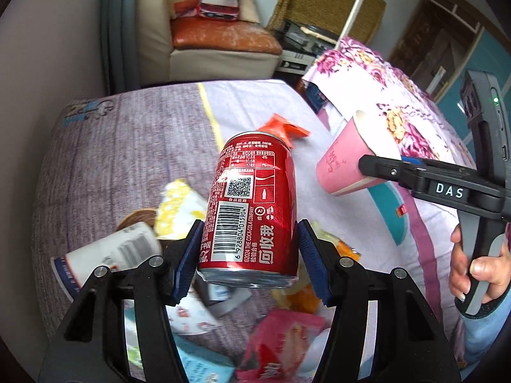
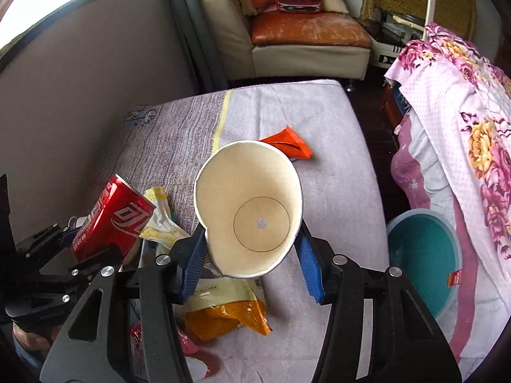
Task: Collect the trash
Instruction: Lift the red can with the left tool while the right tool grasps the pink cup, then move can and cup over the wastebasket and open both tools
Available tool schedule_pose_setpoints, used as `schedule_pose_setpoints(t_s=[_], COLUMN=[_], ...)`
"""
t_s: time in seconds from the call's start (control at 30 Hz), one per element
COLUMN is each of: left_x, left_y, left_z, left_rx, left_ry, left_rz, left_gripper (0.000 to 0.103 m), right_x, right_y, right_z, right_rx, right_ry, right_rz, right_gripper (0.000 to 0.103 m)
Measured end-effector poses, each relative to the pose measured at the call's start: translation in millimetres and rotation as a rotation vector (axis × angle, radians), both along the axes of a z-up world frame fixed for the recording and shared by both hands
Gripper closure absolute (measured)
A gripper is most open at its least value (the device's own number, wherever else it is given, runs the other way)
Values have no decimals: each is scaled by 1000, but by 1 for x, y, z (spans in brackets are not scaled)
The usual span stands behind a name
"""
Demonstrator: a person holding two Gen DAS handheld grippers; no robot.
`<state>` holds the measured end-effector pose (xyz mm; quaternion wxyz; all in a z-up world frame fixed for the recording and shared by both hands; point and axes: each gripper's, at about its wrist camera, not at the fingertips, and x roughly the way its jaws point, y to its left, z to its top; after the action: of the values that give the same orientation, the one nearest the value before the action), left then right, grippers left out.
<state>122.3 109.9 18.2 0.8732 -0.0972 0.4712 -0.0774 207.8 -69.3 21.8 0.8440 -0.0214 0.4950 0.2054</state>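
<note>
My left gripper (image 1: 250,258) is shut on a red Coca-Cola can (image 1: 252,207) and holds it upright above the bed; the can also shows at the left of the right wrist view (image 2: 111,220). My right gripper (image 2: 252,255) is shut on a pink paper cup (image 2: 249,207), its open mouth facing the camera; the cup shows in the left wrist view (image 1: 348,166) at the right. Loose trash lies on the bed below: an orange wrapper (image 2: 287,143), a yellow-white wrapper (image 2: 159,220), an orange-yellow bag (image 2: 223,309), a white cup (image 1: 108,255), a pink packet (image 1: 284,341).
The bed (image 2: 335,191) has a grey-lilac cover, with a padded wall (image 2: 80,102) on the left. A teal basin (image 2: 421,255) stands on the floor at the right, under a floral quilt (image 2: 463,111). A sofa (image 2: 306,41) stands beyond the bed's far end.
</note>
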Motion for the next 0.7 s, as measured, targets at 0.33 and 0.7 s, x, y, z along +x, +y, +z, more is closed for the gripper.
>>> schedule_pose_setpoints(t_s=[0.33,0.7], left_x=[25,53], left_y=[-99,-220], left_z=[5,-16], left_rx=[19,56], left_ry=[16,86], left_rz=[-155,-324], left_gripper=[43,43], right_x=[-14,-30], right_y=[-114,-248], right_z=[9,-11], right_rx=[65,93], right_ry=[-33,-24], right_rz=[-182,-405], right_gripper=[52,52])
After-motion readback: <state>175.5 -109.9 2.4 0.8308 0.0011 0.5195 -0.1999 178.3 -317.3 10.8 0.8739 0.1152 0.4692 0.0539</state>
